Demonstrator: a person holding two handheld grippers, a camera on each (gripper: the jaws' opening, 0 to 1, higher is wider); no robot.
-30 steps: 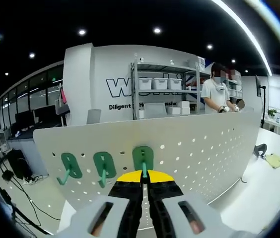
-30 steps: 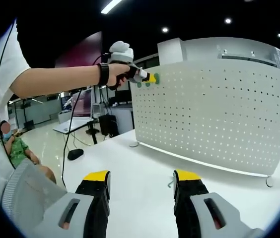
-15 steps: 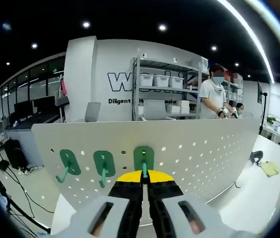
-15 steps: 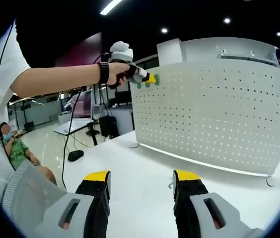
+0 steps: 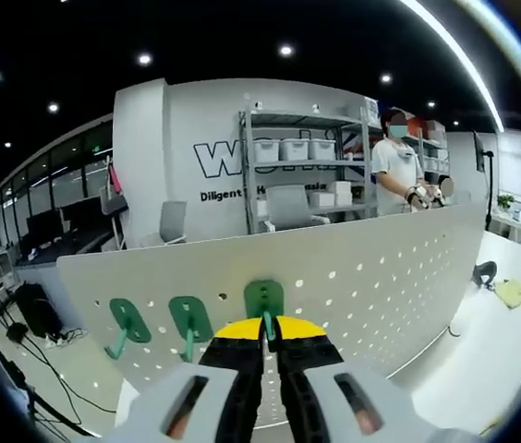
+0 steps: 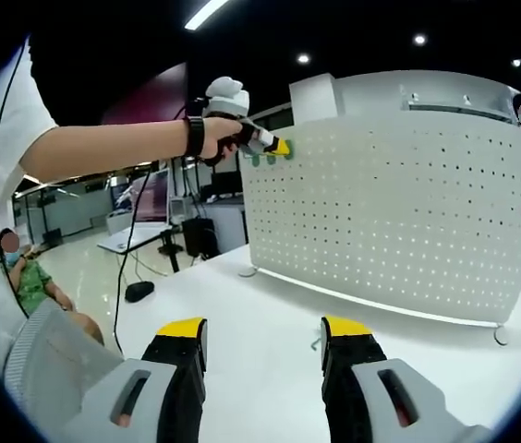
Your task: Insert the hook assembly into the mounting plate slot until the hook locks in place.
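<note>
Hook assembly (image 5: 264,303), green, sits against white perforated mounting plate (image 5: 371,277), w/ left gripper (image 5: 268,334) clenched on its stem. Two more green hooks (image 5: 159,323) hang beside it. Right gripper (image 6: 262,340) hovers released over table (image 6: 270,305).

Dark ceiling with spotlights (image 5: 285,50), white lettered wall (image 5: 214,161), metal shelving (image 5: 302,175), white table (image 6: 270,323), glossy floor (image 6: 85,254)

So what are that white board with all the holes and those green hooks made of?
The perforated mounting plate looks like thin sheet metal painted matte white: even punched holes, a smoothly curved face. That's a guess; it could be plastic. The green hooks look like moulded plastic, uniformly coloured with a slight sheen. The left gripper is shut on one.
</note>
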